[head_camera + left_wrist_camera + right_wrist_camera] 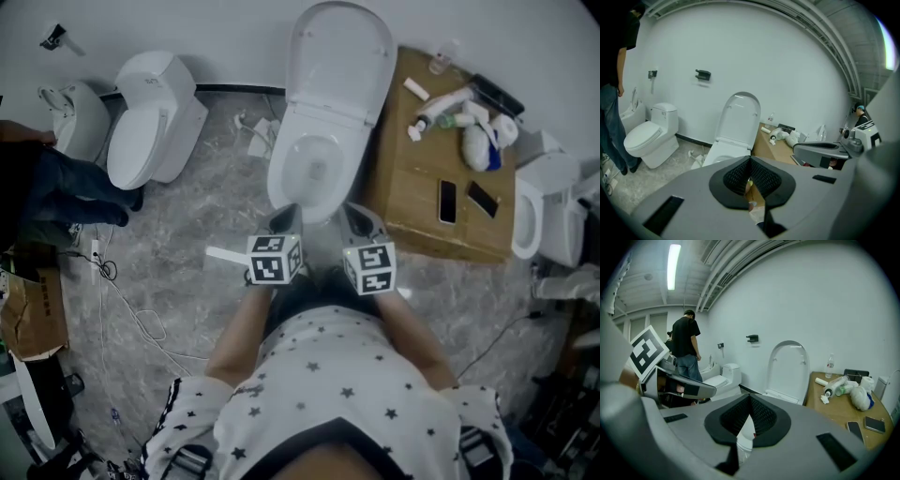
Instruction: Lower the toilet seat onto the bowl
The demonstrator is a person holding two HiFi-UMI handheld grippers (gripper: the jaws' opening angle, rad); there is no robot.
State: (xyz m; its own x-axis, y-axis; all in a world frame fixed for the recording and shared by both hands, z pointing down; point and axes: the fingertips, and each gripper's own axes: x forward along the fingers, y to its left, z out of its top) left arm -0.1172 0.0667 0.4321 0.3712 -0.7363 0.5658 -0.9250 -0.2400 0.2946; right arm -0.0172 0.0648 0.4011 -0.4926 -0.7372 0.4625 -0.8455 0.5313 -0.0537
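Observation:
The white toilet stands straight ahead with its seat and lid (pixel 337 56) raised against the wall above the open bowl (pixel 314 173). My left gripper (pixel 284 218) and right gripper (pixel 361 218) hover side by side just in front of the bowl's near rim, both shut with nothing between their pads. In the left gripper view the raised seat (pixel 739 117) rises beyond the shut left gripper (pixel 750 159). The right gripper view shows the upright seat (pixel 790 366) past the shut right gripper (pixel 750 397). Neither gripper touches the toilet.
A wooden table (pixel 412 202) right of the toilet carries bottles, paper rolls and two phones. A second toilet (pixel 150 122) stands at the left, another (pixel 544 206) at the right. A person (pixel 56 187) stands at far left. Cables (pixel 131 309) trail over the floor.

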